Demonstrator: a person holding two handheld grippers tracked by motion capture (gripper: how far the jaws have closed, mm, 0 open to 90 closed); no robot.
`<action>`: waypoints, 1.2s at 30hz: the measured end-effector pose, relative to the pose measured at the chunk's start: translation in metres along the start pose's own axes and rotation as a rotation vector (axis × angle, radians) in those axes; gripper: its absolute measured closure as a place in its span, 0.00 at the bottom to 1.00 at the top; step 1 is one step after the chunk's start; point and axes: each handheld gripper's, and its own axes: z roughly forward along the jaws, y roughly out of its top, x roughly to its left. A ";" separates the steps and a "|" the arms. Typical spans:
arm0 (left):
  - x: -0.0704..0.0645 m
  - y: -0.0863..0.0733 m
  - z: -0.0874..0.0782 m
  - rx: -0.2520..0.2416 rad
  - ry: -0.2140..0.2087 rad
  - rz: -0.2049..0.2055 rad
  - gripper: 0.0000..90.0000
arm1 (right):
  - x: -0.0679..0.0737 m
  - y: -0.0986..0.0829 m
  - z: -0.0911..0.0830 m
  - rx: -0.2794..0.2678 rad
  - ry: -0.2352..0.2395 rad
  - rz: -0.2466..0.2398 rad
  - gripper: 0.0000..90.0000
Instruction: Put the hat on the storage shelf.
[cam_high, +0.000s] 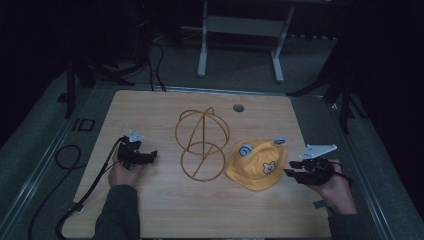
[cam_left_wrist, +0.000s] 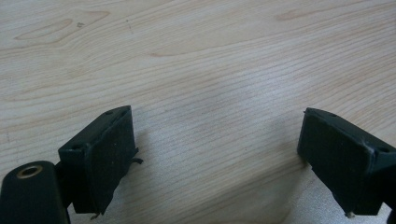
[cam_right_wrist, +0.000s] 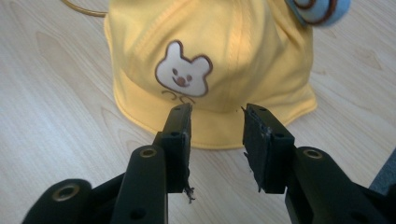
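A yellow child's hat with a white bear patch and blue ears lies on the wooden table, right of centre. A golden wire hat stand with a ring base stands beside it at mid-table. My right gripper sits just right of the hat's brim; in the right gripper view its jaws are partly open, with the right gripper aimed at the brim and nothing between them. My left gripper rests at the table's left, left of the stand. The left gripper is wide open over bare wood.
A round grommet hole sits near the table's far edge. A black cable trails off the left side. A white desk frame stands on the floor beyond the table. Bare wood lies along the near edge.
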 end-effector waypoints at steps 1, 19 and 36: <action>0.000 0.000 0.000 0.000 0.000 0.000 0.12 | 0.000 0.002 0.000 0.003 0.002 -0.011 0.70; 0.000 0.000 0.000 0.000 0.000 0.000 0.12 | 0.003 0.062 0.001 0.029 -0.020 -0.169 0.61; 0.000 0.000 0.000 0.000 0.000 0.000 0.12 | -0.006 0.104 0.023 0.125 -0.001 -0.298 0.53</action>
